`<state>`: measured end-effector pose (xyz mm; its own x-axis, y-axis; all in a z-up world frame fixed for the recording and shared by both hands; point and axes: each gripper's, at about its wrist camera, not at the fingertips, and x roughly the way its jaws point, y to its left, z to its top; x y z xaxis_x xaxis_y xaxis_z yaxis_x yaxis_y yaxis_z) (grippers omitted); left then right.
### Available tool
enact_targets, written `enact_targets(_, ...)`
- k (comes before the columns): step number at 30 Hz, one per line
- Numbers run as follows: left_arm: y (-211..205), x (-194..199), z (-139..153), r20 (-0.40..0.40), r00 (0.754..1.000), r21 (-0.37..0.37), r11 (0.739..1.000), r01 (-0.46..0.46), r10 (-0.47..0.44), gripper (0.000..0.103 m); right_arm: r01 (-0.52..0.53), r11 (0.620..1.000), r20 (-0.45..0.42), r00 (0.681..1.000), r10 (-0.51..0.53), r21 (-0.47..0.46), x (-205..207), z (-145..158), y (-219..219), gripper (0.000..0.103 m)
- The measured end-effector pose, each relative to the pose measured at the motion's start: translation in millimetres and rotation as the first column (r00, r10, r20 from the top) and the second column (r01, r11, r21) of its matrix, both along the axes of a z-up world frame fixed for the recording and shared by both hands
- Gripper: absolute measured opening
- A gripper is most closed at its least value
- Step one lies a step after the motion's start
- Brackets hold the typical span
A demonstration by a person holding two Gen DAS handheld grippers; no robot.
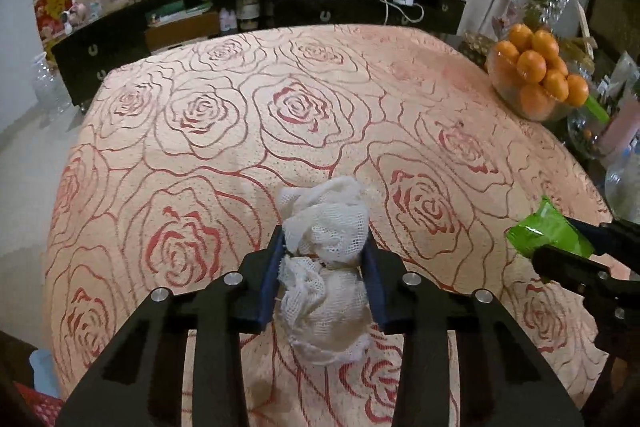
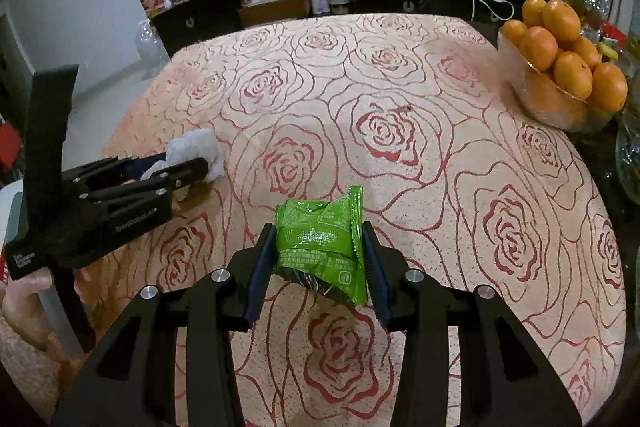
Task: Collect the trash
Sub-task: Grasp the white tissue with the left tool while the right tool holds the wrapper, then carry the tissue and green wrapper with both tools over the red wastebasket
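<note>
A crumpled white gauze wad (image 1: 326, 255) lies on the rose-patterned tablecloth (image 1: 280, 115), and my left gripper (image 1: 325, 247) is shut on it, its blue pads pressing both sides. The right wrist view shows the same gauze wad (image 2: 196, 149) at the left with the left gripper (image 2: 188, 167) around it. My right gripper (image 2: 318, 247) is shut on a crushed green snack wrapper (image 2: 322, 247), held a little above the cloth. That green wrapper (image 1: 548, 231) also shows at the right edge of the left wrist view, in the right gripper (image 1: 560, 247).
A glass bowl of oranges (image 2: 560, 67) stands at the table's far right, with glassware (image 1: 624, 183) beside it. A dark sideboard (image 1: 260, 7) with frames, a globe and a pink toy runs behind the table. A person's hand (image 2: 28, 291) holds the left gripper's handle.
</note>
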<state>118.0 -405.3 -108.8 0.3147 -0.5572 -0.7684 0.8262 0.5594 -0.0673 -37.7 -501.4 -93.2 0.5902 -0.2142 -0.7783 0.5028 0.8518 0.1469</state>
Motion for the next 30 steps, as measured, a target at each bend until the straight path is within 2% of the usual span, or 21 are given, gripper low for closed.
enact_targets(10, 50.4, 0.4, 47.4, 0.016, 0.996, -0.088, 0.993, -0.081, 0.083, 0.035, -0.033, 0.999, 0.049, 0.998, 0.034, -0.011, 7.4, 16.9, 15.3, 0.041)
enact_targets(14, 70.0, -1.9, 63.5, 0.067, 0.991, -0.096, 0.990, -0.108, 0.114, 0.035, -0.054, 0.998, 0.067, 0.996, 0.055, -0.018, 13.4, 23.6, 24.5, 0.041)
enact_targets(23, 112.4, -2.2, 88.4, 0.119, 0.976, -0.115, 0.979, -0.169, 0.183, 0.035, -0.116, 0.993, 0.109, 0.987, 0.119, -0.036, 30.1, 38.5, 49.8, 0.041)
enact_targets(30, 143.7, -2.2, 97.6, 0.161, 0.956, -0.108, 0.967, -0.230, 0.245, 0.035, -0.171, 0.984, 0.136, 0.975, 0.177, -0.053, 43.3, 47.3, 70.7, 0.041)
